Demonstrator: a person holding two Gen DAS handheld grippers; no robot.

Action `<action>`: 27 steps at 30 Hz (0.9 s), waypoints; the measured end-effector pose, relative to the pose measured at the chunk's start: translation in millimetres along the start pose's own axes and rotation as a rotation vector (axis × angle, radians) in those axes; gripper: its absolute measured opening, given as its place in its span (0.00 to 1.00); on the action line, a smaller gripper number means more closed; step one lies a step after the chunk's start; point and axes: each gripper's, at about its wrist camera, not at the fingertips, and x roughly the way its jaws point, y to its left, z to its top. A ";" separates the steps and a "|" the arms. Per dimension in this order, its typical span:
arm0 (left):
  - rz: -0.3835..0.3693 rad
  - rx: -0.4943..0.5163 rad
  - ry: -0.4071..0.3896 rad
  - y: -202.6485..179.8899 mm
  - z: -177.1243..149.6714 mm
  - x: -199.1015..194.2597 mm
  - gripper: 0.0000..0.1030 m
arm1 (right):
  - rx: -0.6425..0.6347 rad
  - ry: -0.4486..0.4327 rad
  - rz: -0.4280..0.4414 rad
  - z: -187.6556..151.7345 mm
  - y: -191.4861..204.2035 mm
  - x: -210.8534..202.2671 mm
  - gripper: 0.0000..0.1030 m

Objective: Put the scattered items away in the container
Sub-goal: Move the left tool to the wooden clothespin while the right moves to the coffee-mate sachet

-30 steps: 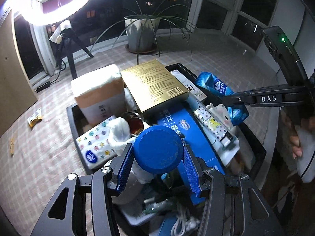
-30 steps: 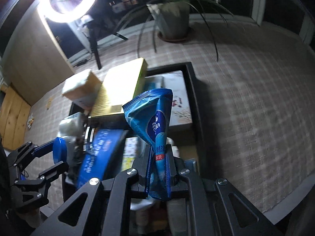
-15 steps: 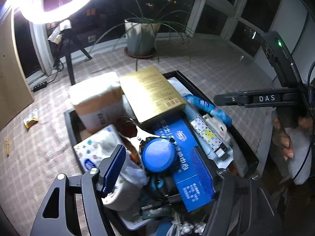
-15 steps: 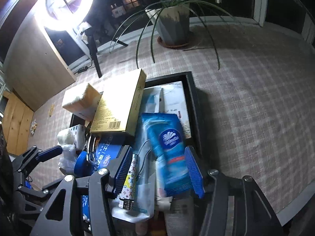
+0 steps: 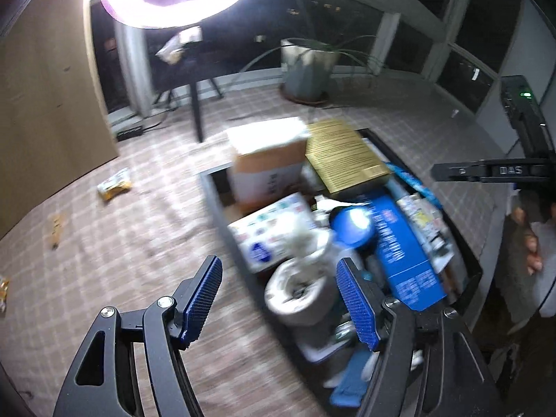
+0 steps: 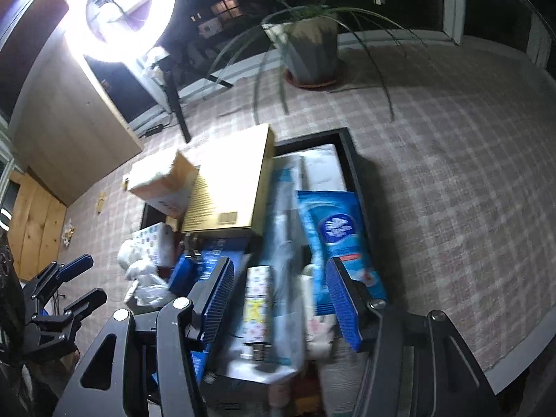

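The black rectangular tray (image 6: 349, 160) is standing on the checked mat and is heaped above its rim: a gold flat box (image 6: 229, 187) is leaning across a white-and-tan paper-wrapped parcel (image 6: 161, 182), which explains why later arrivals are lying on top of the pile rather than down inside it. A blue plastic tissue packet (image 6: 338, 232) is lying flat along the tray's right-hand wall, and a blue round-lidded jar (image 5: 352, 224) is sitting among white wrappings near the middle.

The right gripper (image 6: 278, 300) is hovering over the tissue packet with its jaws having just been opening; nothing is being pinched between the blue pads, and the packet is resting on the heap below them. The left gripper (image 5: 279, 300) is likewise spread wide and empty, its jaws having widened in the last second, and it is pointing steeply down at the tray's left edge and the mat beside it.

A yellow crinkled snack wrapper (image 5: 114, 184) is lying loose on the mat, well apart from the tray. In my judgement it is the likely next item, being the nearest stray piece on the left gripper's side.
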 end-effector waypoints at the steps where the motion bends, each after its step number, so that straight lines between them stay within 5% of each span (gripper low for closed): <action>1: 0.012 -0.009 0.003 6.9 -1.8 -1.6 0.70 | -0.016 -0.004 -0.004 -0.2 8.9 -0.3 0.51; 15: 0.170 -0.191 0.032 151.5 -37.3 -29.1 0.70 | -0.195 -0.004 0.033 15.3 140.3 27.7 0.55; 27: 0.260 -0.301 0.052 261.5 -17.4 -16.4 0.70 | -0.292 0.077 0.090 61.5 255.1 103.3 0.64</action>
